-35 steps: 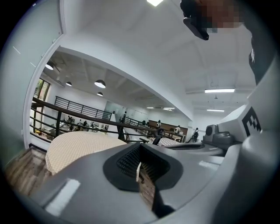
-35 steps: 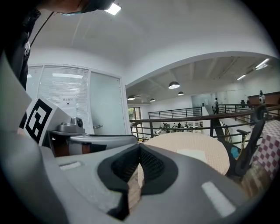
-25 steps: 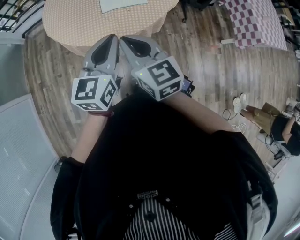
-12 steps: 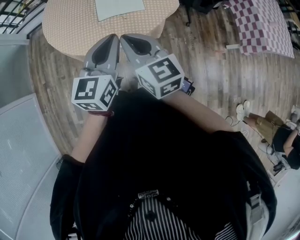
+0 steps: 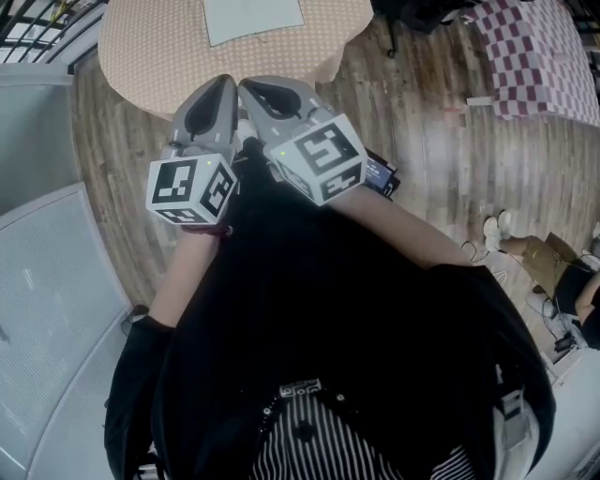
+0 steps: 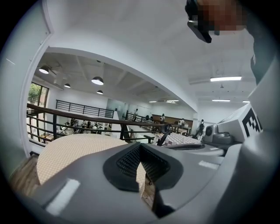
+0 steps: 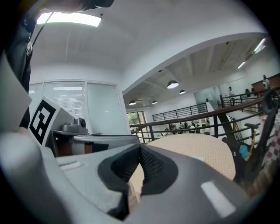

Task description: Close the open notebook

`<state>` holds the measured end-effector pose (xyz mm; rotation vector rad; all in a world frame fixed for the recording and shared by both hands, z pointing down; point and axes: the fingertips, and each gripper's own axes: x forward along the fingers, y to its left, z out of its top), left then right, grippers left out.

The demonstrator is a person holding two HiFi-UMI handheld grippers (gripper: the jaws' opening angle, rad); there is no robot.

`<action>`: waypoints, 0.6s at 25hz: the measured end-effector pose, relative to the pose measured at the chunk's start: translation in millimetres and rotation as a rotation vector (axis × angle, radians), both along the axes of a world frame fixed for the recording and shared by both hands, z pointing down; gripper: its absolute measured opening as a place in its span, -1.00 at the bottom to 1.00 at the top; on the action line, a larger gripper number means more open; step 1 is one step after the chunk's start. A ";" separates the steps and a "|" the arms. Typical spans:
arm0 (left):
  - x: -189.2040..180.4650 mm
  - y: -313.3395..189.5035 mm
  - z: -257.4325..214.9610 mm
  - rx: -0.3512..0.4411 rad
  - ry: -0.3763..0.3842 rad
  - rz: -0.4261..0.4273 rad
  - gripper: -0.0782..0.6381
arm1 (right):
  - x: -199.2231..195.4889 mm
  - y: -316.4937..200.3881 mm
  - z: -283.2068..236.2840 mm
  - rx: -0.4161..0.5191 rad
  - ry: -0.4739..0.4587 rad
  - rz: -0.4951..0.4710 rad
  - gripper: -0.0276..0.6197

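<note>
The notebook (image 5: 253,19) shows as a pale flat sheet on the round table with a beige dotted cloth (image 5: 169,56), cut off by the top edge of the head view. My left gripper (image 5: 223,84) and right gripper (image 5: 253,87) are held side by side in front of the person's dark top, at the table's near edge and short of the notebook. In the left gripper view the left gripper (image 6: 140,146) is shut with nothing between its pads. The right gripper (image 7: 140,146) is likewise shut and empty, with the table (image 7: 197,148) ahead of it.
A table with a checked cloth (image 5: 534,56) stands at the upper right on the wooden floor (image 5: 431,159). A grey panel (image 5: 47,281) runs along the left. A seated person (image 5: 572,277) and shoes (image 5: 492,230) are at the right. A dark railing (image 6: 87,120) lies beyond the table.
The table and notebook have come a little further into the head view, nearer the grippers. Both grippers stay side by side and shut.
</note>
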<state>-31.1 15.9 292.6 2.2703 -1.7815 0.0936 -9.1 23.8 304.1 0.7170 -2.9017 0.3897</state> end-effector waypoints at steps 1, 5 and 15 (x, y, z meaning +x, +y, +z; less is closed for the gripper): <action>-2.8 -3.1 -1.4 0.005 0.000 0.010 -0.77 | -2.8 -2.5 -1.2 0.002 0.003 0.007 -0.91; -7.4 -25.7 -3.8 0.020 0.014 0.058 -0.77 | -7.0 -20.8 -0.9 -0.004 0.018 0.051 -0.91; -34.1 -104.4 -1.8 0.037 0.055 0.154 -0.77 | -34.6 -95.4 9.9 -0.015 0.067 0.140 -0.91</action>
